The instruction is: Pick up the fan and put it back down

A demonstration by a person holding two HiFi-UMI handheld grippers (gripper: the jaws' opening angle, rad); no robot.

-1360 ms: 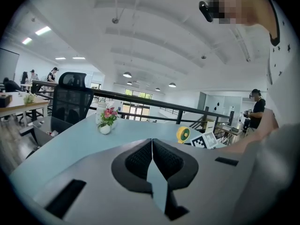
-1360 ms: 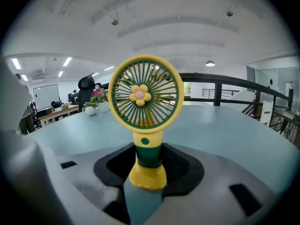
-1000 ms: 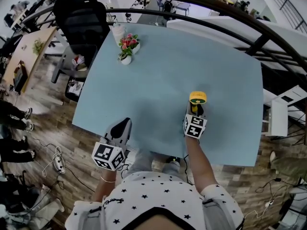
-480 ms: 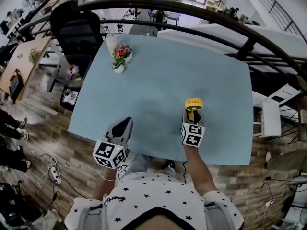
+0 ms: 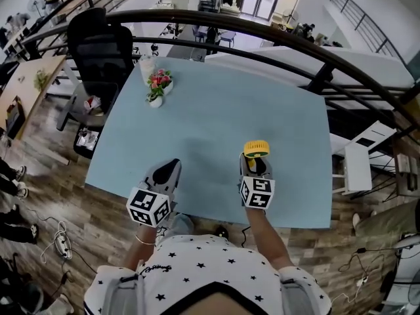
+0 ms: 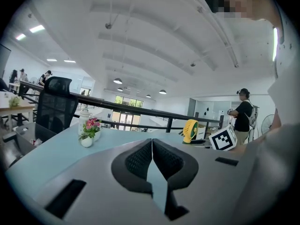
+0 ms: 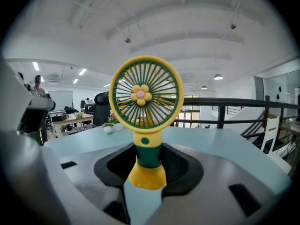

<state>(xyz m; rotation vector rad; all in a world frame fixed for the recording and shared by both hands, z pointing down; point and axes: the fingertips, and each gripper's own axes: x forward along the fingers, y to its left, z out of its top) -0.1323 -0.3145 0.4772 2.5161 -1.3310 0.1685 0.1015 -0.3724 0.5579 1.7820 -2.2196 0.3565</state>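
A pale blue rectangular table [image 5: 216, 110] has a black office chair [image 5: 98, 44] at its far left corner. At the table's near edge, the left gripper [image 6: 152, 149] has its jaws pressed together, empty. Over the table's near right, the right gripper [image 7: 149, 158] clamps the green stem of an upright yellow round-caged fan [image 7: 146, 95]. A small white pot of pink flowers [image 5: 155, 87] stands at the table's far left.
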